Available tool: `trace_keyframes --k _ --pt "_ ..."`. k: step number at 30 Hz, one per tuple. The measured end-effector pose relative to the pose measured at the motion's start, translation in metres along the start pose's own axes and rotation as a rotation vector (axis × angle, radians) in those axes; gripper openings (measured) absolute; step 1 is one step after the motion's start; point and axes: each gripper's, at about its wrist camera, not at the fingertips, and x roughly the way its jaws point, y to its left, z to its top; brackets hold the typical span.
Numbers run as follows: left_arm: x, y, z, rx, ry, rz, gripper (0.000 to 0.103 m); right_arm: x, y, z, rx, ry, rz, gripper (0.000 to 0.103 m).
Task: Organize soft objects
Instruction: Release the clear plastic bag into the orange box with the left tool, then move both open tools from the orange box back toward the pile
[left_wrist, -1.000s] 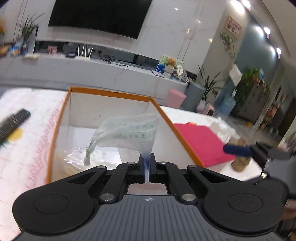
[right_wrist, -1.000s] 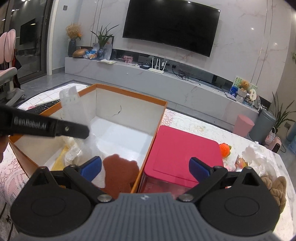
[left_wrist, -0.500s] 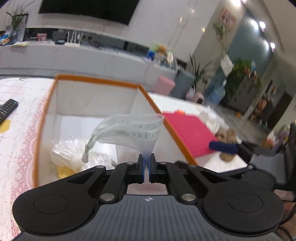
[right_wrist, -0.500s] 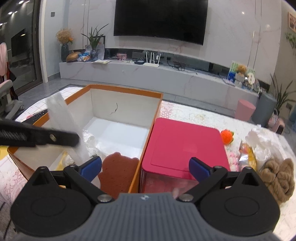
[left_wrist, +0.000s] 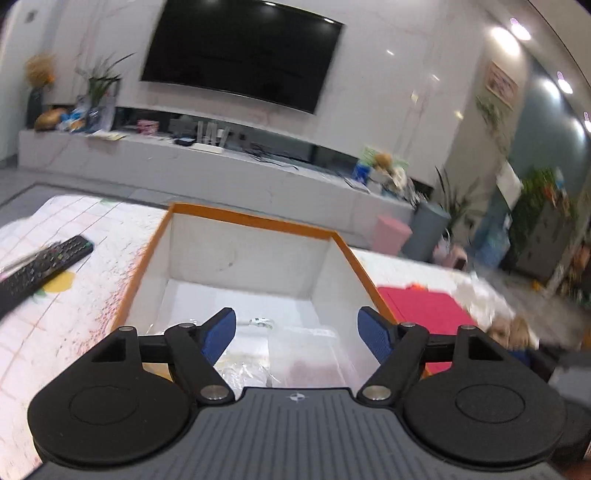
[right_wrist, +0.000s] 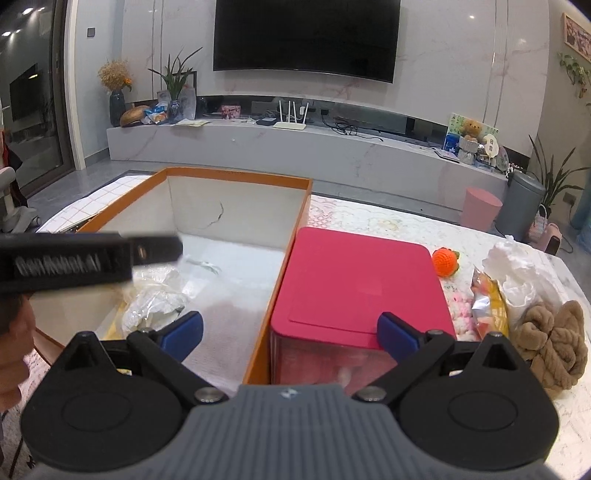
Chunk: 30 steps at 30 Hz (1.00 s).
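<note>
An orange-rimmed box (right_wrist: 236, 177) with white inner walls is seen open on the table (right_wrist: 388, 221). Crumpled clear plastic bags (right_wrist: 155, 295) lie at its near left; a flat clear bag (left_wrist: 310, 350) lies on the floor near them. A closed pink box (right_wrist: 362, 284) stands touching its right wall. Right of that lie an orange knitted ball (right_wrist: 445, 261), a snack packet (right_wrist: 487, 302) and brown yarn (right_wrist: 550, 332).

The left gripper (left_wrist: 297, 332) is held over the orange box, jaws opening, nothing pressed between them. The right gripper (right_wrist: 290, 334) is spread wide, empty.
</note>
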Motion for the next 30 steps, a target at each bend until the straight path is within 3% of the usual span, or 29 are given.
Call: trace_keyframes --k 5,11,18,23,26,30 --pt "-0.001 0.014 0.004 -0.075 0.010 0.057 0.088 0.000 0.005 0.000 -0.028 -0.002 -0.008 0.099" --pt "-0.012 0.028 0.012 -0.146 -0.040 0.115 0.088 0.001 0.012 -0.002 -0.051 -0.005 -0.012 0.100" --pt "-0.017 0.027 0.014 -0.143 -0.066 0.134 0.089 0.001 0.015 -0.002 -0.076 -0.006 -0.028 0.100" --pt "-0.022 0.022 0.013 -0.114 -0.108 0.088 0.092 0.001 0.018 -0.001 -0.078 -0.005 -0.024 0.100" --pt "-0.029 0.019 0.014 -0.103 -0.158 0.109 0.093 0.000 0.018 -0.001 -0.073 -0.005 -0.015 0.100" --pt "-0.029 0.021 0.016 -0.096 -0.153 0.151 0.093 -0.001 0.020 0.000 -0.068 0.001 -0.007 0.100"
